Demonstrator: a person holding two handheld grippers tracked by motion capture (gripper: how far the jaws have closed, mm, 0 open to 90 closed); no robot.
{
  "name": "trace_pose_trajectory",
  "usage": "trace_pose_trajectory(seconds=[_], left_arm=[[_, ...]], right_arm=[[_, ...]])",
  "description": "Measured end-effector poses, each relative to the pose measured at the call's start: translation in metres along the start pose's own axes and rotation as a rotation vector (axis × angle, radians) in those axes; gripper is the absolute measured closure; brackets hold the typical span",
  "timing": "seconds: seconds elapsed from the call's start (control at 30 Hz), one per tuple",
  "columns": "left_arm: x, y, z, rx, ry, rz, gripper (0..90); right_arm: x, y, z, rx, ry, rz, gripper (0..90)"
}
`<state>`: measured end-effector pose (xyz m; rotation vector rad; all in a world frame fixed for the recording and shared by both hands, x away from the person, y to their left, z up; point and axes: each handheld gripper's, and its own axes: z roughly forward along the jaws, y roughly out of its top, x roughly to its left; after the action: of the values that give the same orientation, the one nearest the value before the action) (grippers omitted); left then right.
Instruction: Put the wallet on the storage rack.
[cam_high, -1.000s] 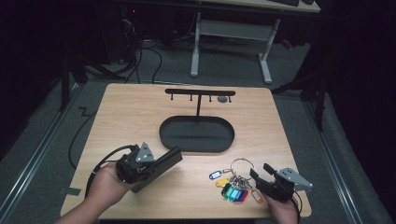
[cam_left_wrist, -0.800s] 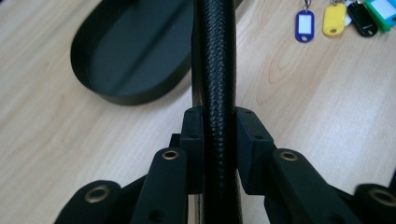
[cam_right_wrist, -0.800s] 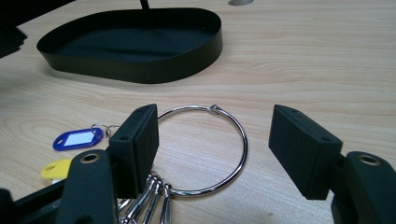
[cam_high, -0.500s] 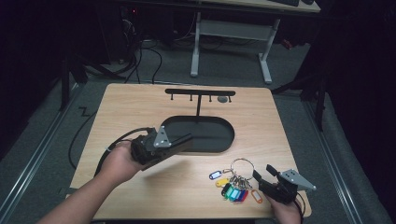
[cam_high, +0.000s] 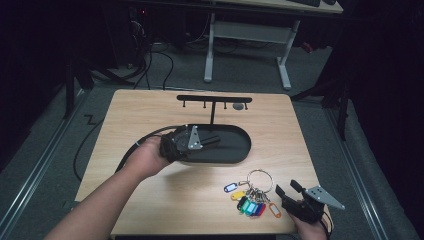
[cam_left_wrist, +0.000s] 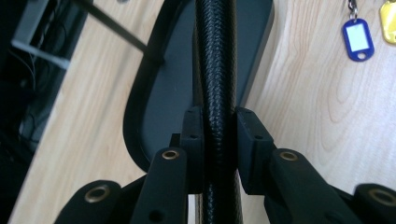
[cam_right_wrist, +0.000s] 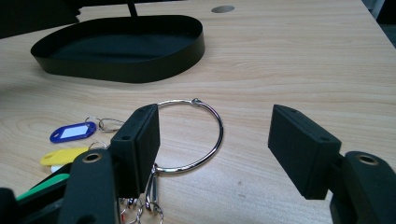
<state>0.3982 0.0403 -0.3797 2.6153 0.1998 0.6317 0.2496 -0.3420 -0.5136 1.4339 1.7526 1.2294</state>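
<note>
1. Your left claw (cam_high: 214, 139) has travelled since a second ago — from the near-left part of the table (cam_high: 150, 107) up and inward, and it now hangs over the left end of the black oval tray (cam_high: 242, 150). The right claw (cam_high: 286, 191) has barely shifted at the near-right corner.
2. Left claw state: jaws pinched tight on a black braided cord (cam_left_wrist: 215, 70). In the left gripper view the cord runs straight up between the pads, with the tray below it. Whether this cord is the claw's own cable or a loose thing, I cannot tell.
3. Right claw state: jaws standing wide, nothing gripped. In the right gripper view the big key ring (cam_right_wrist: 196, 135) lies on the table between them; its near side passes behind the left pad — contact not clear.
4. Reading: the left hand looks set to lower the cord into the tray; the key ring with its coloured tags (cam_high: 252, 206) is not yet picked up.
5. Edges: the right claw sits close to the table's near edge and right corner — little room to pull back there. Keep the left clear of the thin post (cam_high: 213, 113) of the hook rack (cam_high: 214, 99) just behind the tray.
6. Open room: bare wood between the tray and the key ring, and across the far-right of the table.
</note>
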Motion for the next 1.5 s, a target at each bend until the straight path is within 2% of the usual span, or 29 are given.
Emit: trace_pose_trajectory(seconds=[0.17,0.33,0.4,0.47,0.57,0.73,0.9,1.0,1.33,1.4,1.5], left_arm=[[0.003,0.011,0.009,0.024,0.009,0.065,75.0],[0.005,0.018,0.019,0.022,0.018,0.067,75.0],[0.005,0.019,0.025,0.027,0.026,0.081,75.0],[0.005,0.021,0.031,0.025,0.023,0.096,75.1],[0.006,0.024,0.038,0.02,0.038,0.122,75.0],[0.009,0.027,0.045,0.007,0.03,0.126,75.0],[0.011,0.032,0.051,-0.02,0.029,0.121,74.9],[0.012,0.035,0.056,-0.028,0.03,0.133,75.0],[0.019,0.048,0.087,0.004,0.014,0.207,74.8],[0.02,0.049,0.093,0.008,0.023,0.22,74.8],[0.023,0.049,0.102,0.025,0.04,0.218,74.8]], right_arm=[[0.0,-0.002,-0.001,0.011,-0.004,-0.015,34.8],[0.0,-0.004,0.0,0.027,-0.024,-0.056,36.0],[0.0,-0.005,0.001,0.038,-0.051,-0.091,37.8],[-0.003,-0.004,0.002,0.049,-0.068,-0.103,37.6],[-0.006,-0.003,0.004,0.055,-0.081,-0.093,37.4],[0.0,-0.006,0.001,0.061,-0.076,-0.115,37.8],[0.001,-0.006,-0.001,0.057,-0.075,-0.104,37.3],[0.002,-0.008,-0.003,0.067,-0.069,-0.097,37.5],[-0.001,-0.012,-0.013,0.061,-0.08,-0.092,37.9],[-0.001,-0.013,-0.013,0.061,-0.08,-0.086,37.9],[-0.001,-0.013,-0.015,0.057,-0.075,-0.086,37.9]])
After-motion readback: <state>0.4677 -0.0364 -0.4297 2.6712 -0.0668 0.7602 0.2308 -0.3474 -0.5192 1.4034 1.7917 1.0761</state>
